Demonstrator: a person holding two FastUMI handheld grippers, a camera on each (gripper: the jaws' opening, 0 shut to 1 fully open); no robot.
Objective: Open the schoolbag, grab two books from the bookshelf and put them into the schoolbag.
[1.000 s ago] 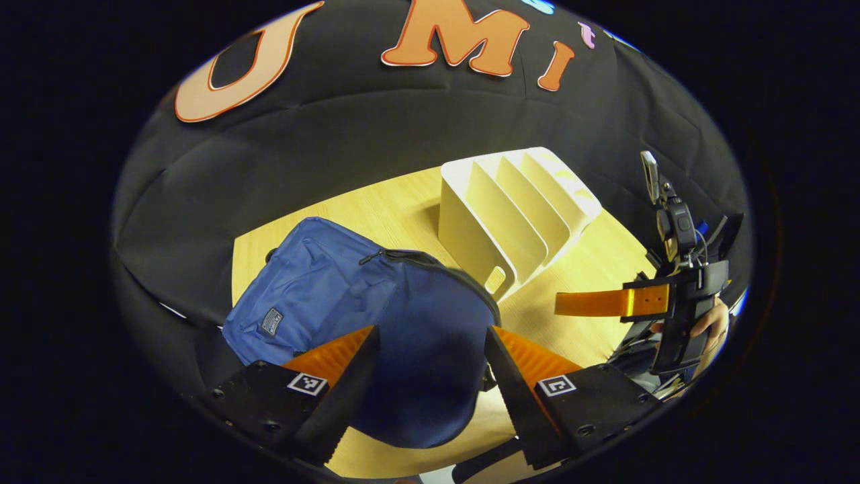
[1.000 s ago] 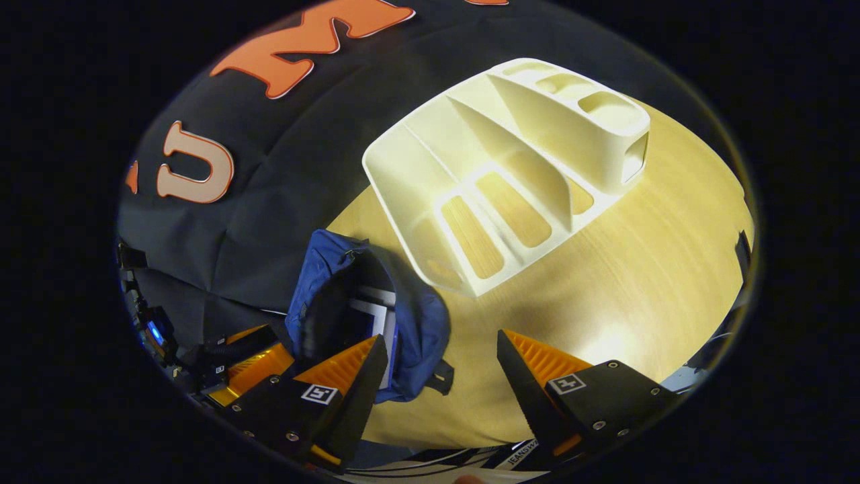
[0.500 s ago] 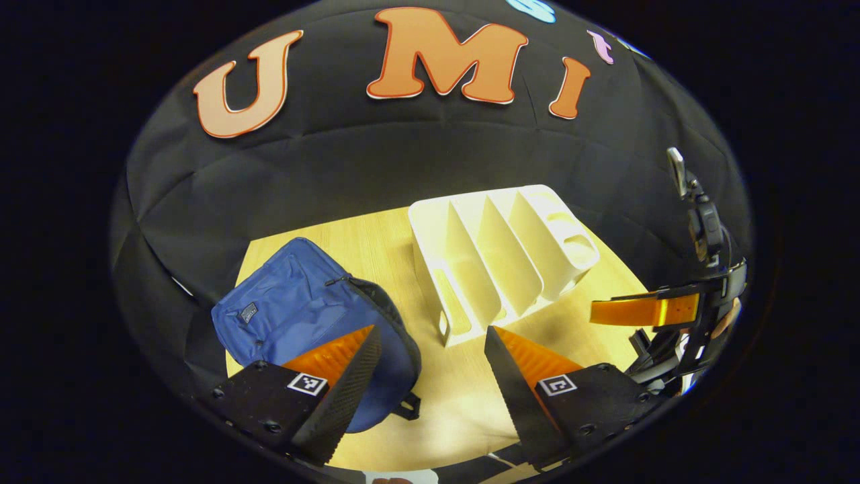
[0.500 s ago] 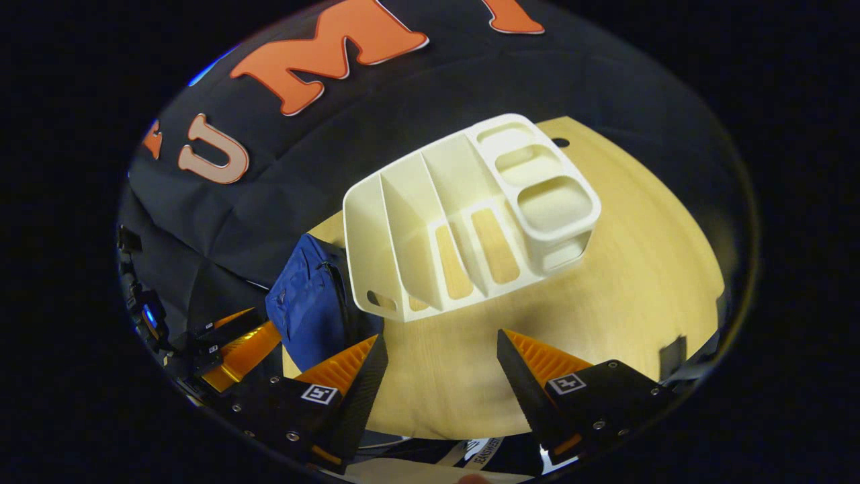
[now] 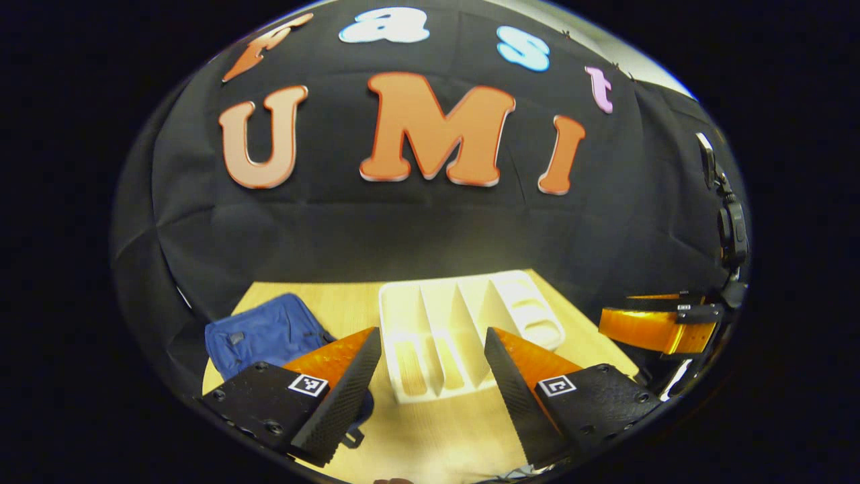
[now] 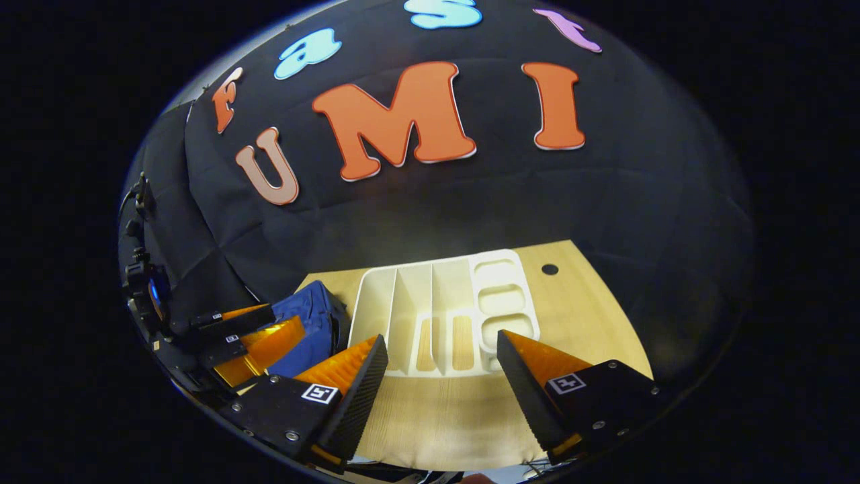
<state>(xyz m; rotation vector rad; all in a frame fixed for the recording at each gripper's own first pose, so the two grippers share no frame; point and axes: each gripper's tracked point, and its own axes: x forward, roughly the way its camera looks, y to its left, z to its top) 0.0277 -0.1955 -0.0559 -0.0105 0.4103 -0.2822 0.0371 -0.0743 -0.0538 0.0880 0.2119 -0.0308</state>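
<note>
The blue schoolbag (image 5: 262, 334) lies on the wooden table's left side, and it also sits left of the rack as the schoolbag (image 6: 310, 316) in the right gripper view. A white bookshelf rack (image 5: 443, 329) stands mid-table with nothing in its slots; the same rack (image 6: 443, 309) is ahead in the right gripper view. My left gripper (image 5: 430, 376) is open, held back above the table's near edge, nothing between its fingers. My right gripper (image 6: 440, 383) is open too, likewise back from the rack. No books are visible.
The wooden table (image 6: 591, 316) has a small round hole (image 6: 549, 269) at its far right. The black cloth wall rises directly behind the table. The other gripper (image 5: 662, 326) shows at the right edge of the left gripper view, and its counterpart (image 6: 248, 336) at the left of the right gripper view.
Both grippers have pulled back and tilted up, away from the schoolbag and rack. The bag and rack now look smaller and farther off. Both stay open.
</note>
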